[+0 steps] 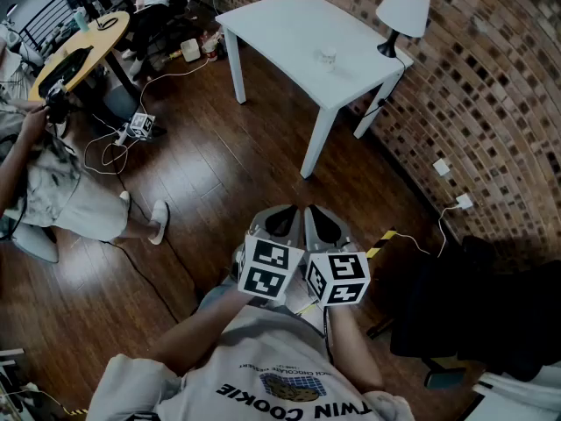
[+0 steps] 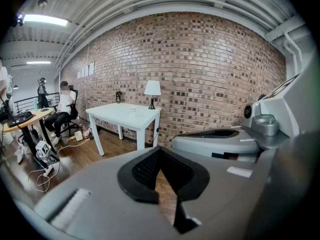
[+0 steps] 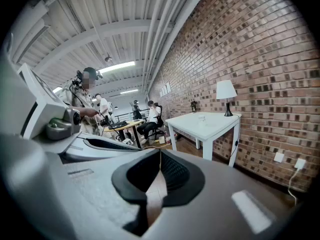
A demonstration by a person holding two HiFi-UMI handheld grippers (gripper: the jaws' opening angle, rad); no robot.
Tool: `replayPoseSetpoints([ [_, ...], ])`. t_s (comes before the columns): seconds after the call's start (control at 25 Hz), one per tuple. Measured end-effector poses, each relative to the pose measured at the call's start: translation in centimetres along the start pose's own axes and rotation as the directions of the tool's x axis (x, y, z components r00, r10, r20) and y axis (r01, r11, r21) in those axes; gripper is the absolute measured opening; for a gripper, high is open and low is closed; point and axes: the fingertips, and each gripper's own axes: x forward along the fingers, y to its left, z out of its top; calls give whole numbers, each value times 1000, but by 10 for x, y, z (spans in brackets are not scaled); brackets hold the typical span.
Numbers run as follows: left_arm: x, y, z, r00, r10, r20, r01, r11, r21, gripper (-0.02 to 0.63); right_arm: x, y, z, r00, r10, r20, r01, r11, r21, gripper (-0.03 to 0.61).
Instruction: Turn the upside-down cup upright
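Both closed, empty: left claw (image 2: 159, 153), right claw (image 3: 160, 155), ribbed black pads (image 3: 173, 173); clear cup (image 1: 328, 57), square white table (image 1: 279, 23).

Open floor (image 1: 263, 160) up to white table (image 1: 280, 24); lamp (image 1: 401, 16) near cup (image 1: 328, 57).

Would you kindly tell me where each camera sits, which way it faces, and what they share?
Head view: on the person's head, looking steeply down at floor and white table; shirt, left gripper and right gripper show.
Left gripper view: on the left gripper, along its shut fingers toward the table; right gripper at right.
Right gripper view: on the right gripper, likewise facing the table; left gripper at left.
Shared by all: table, cup, lamp.
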Motion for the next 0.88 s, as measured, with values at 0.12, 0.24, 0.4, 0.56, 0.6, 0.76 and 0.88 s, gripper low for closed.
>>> replayPoseSetpoints([
  [0.12,12,11,4,1000,0,3,0,1000,-1,3,16,-5,5,1000,3,6,-3,1000,-1,6],
  [0.24,27,20,10,1000,-13,3,13,1000,3,3,33,-11,12,1000,0,7,0,1000,-5,6],
  [0.4,54,41,19,999,-35,2,35,999,-7,3,66,-22,21,1000,-23,0,23,1000,-14,6],
  [0.56,87,72,35,998,-64,10,64,998,-12,3,108,-38,34,998,-54,-16,54,998,-17,6],
  [0.6,96,82,41,997,-71,12,71,997,-12,3,120,-42,40,998,-63,-19,62,998,-16,6],
  [0.76,126,123,66,996,-91,21,91,996,-17,3,168,-52,63,996,-89,-29,89,996,-12,6],
  [0.88,145,151,83,994,-108,25,109,994,-25,3,200,-57,78,994,-106,-32,106,994,-9,6],
])
